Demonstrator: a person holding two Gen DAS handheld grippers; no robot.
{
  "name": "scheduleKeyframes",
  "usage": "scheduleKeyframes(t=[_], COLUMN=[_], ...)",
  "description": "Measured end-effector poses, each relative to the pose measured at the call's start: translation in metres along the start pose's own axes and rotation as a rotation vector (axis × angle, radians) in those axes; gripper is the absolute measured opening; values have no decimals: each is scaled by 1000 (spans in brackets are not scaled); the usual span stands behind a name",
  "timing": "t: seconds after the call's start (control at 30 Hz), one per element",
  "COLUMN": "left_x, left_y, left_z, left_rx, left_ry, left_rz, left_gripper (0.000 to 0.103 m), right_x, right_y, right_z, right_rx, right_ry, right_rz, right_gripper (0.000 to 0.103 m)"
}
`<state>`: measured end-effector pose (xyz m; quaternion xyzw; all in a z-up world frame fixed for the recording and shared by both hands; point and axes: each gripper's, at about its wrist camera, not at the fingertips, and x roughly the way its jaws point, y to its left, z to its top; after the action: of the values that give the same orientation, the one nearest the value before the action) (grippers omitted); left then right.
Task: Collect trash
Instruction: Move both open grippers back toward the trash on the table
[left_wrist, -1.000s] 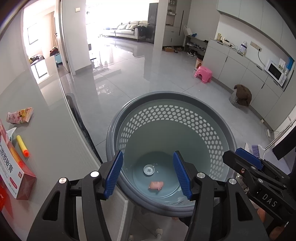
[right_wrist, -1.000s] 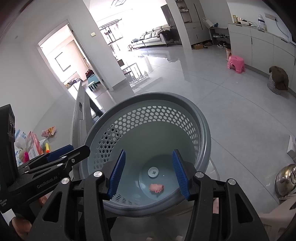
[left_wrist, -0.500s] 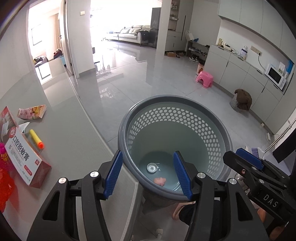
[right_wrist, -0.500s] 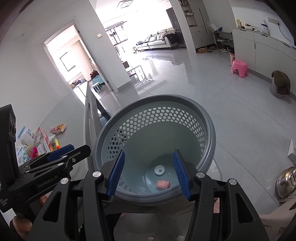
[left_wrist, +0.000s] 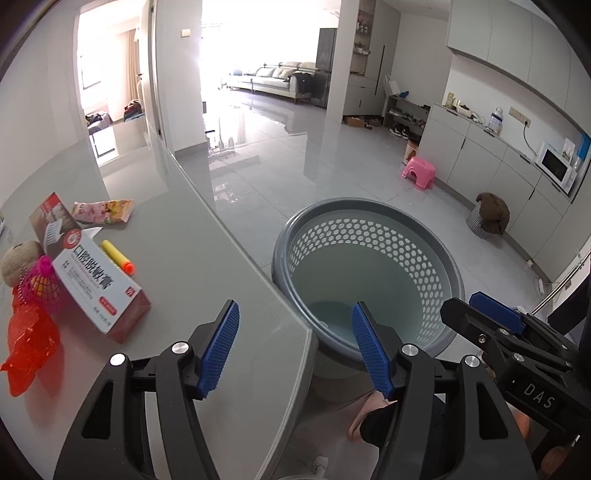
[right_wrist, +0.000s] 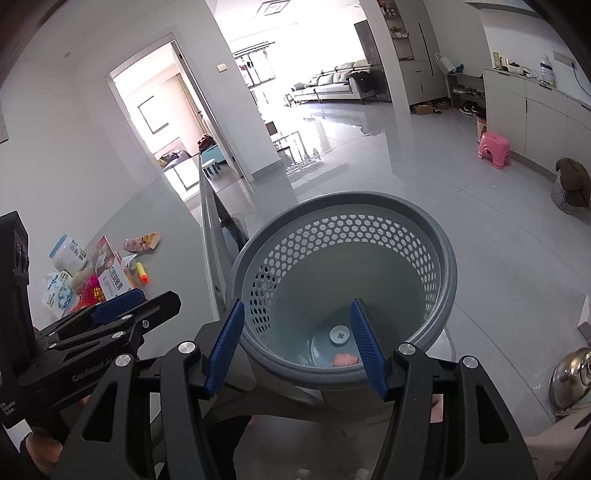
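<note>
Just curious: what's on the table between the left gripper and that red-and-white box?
Nothing: the left wrist view shows only bare grey tabletop between the open left gripper and the box.

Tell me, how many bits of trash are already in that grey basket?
1: a small pink scrap on the basket's floor, near its front wall. The near rim may hide more.

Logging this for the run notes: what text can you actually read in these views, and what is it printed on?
"DAS": on the right gripper body, left wrist view.
"GenRobot.AI": on the left gripper body, right wrist view; small, partly blurred.
"口腔脱敏膏": large characters on the red and white box; my best reading.
Smaller print on the box and snack packet: unreadable.
</note>
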<state>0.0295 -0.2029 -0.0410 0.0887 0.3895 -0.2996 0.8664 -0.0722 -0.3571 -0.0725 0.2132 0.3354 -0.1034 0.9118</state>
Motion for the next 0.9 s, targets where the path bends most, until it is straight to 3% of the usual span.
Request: scheduleKeyframes(t=[0.57,0.9], left_x=[-52,-86], left_y=[55,114], left_z=[-35,-51], left_rx=[-101,-208], left_ry=[-48,-103], left_rz=[97,226], left_gripper=[71,80], right_x=[-2,24], right_y=[66,126], right_z=[-12,-8], right_rx=[-136,-255], right_ry=[11,42], right_rz=[98,197], right_gripper=[71,76])
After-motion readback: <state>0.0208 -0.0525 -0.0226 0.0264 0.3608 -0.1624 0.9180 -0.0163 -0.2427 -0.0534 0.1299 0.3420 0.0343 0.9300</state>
